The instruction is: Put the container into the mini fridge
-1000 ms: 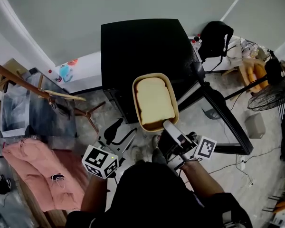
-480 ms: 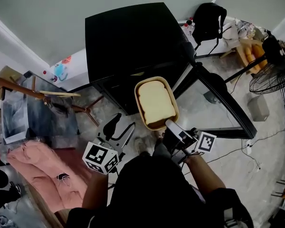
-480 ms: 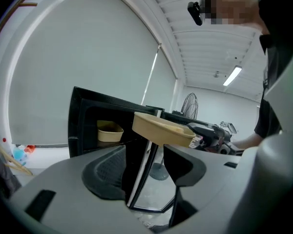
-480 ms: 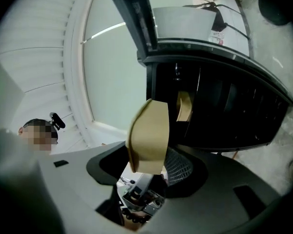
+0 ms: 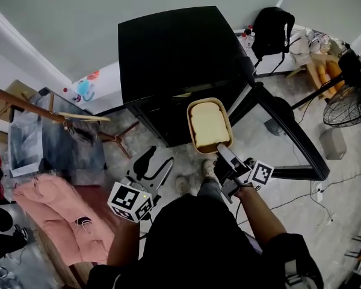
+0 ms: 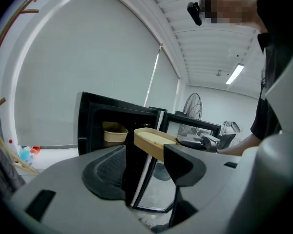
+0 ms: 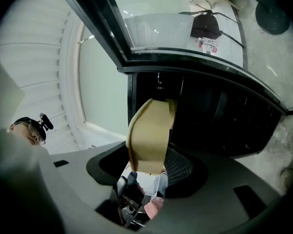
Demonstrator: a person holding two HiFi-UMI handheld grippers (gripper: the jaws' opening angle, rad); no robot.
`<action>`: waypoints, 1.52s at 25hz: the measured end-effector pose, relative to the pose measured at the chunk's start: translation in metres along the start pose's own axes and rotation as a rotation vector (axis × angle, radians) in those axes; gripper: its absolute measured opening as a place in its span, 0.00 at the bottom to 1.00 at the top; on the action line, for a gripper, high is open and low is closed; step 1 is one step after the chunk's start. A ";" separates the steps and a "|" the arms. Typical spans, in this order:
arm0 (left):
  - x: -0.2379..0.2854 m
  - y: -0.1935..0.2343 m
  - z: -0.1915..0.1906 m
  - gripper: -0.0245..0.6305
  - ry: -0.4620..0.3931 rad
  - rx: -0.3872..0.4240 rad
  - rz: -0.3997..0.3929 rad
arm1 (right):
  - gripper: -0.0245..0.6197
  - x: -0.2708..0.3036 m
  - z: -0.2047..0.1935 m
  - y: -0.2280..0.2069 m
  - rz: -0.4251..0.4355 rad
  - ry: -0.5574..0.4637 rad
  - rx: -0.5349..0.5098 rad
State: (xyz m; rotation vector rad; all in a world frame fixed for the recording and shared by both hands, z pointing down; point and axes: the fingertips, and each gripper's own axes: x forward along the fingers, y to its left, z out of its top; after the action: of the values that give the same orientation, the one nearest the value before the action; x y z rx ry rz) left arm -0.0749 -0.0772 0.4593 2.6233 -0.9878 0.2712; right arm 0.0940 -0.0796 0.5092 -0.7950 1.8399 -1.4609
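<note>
Container (image 5: 209, 125) sat clamped in the right gripper (image 5: 222, 155), its near end hidden there; left gripper (image 6: 145, 172) gaped empty.

1. The person wears a black short-sleeved top (image 5: 192, 239).
2. The left gripper (image 5: 157, 168) is dark and carries a white cube (image 5: 130, 201) with black square markers.
3. The right gripper (image 5: 221, 153) has a matching marker cube (image 5: 262, 173).
4. The fingers (image 6: 105, 172) are dark with meshed pads, set in pale grey housings.

Tan container (image 5: 209, 125) in the right hand-held gripper (image 5: 222, 152), before the black mini fridge (image 5: 174, 53) with open door (image 5: 292, 138).
</note>
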 end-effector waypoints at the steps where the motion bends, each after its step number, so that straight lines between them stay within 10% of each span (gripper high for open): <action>1: -0.002 0.001 0.000 0.43 -0.005 -0.003 0.004 | 0.41 0.001 -0.002 -0.004 -0.002 0.010 -0.005; 38: 0.023 0.045 -0.149 0.41 -0.011 -0.172 0.209 | 0.35 0.103 -0.036 -0.311 -0.170 0.201 -0.025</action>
State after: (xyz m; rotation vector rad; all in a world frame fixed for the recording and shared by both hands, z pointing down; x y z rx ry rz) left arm -0.0970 -0.0689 0.6147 2.3724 -1.2333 0.2103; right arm 0.0227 -0.2009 0.8078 -0.8616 1.9823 -1.6802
